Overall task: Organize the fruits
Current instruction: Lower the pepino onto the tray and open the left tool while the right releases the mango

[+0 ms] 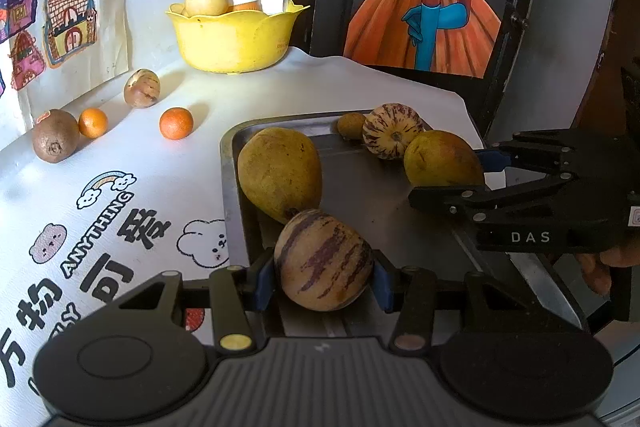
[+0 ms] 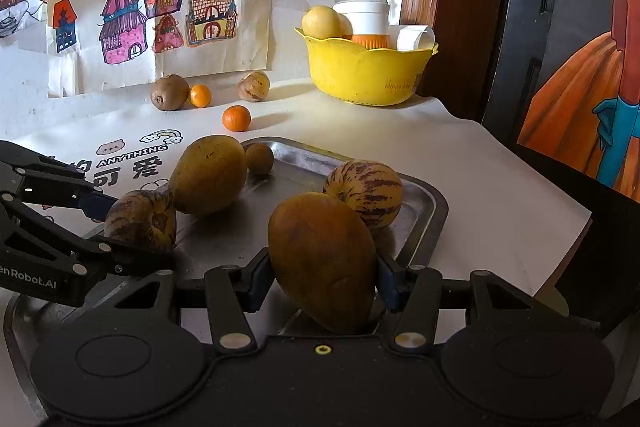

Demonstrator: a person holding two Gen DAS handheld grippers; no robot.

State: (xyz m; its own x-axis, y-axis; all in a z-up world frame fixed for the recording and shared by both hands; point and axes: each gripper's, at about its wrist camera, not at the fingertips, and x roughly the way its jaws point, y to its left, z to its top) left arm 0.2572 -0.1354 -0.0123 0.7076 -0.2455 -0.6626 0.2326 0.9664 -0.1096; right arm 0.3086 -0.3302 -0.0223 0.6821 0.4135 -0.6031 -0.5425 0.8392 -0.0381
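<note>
My left gripper (image 1: 324, 281) is shut on a purple-striped melon (image 1: 324, 259) at the near edge of the steel tray (image 1: 360, 195). My right gripper (image 2: 324, 283) is shut on a yellow-brown pear (image 2: 324, 263) over the tray's (image 2: 296, 163) near right part. Each view shows the other gripper from the side: the right gripper (image 1: 456, 175) with its pear (image 1: 442, 159), and the left gripper (image 2: 132, 231) with its melon (image 2: 142, 221). On the tray lie a large pear (image 1: 280, 173), a second striped melon (image 1: 392, 135) and a small brown fruit (image 1: 350, 125).
On the printed cloth left of the tray lie two oranges (image 1: 176, 123) (image 1: 93, 123), a kiwi (image 1: 55, 141) and a small striped fruit (image 1: 142, 87). A yellow bowl (image 1: 236, 39) with fruit and a jar stands at the back. A framed painting (image 1: 424, 15) leans at the right.
</note>
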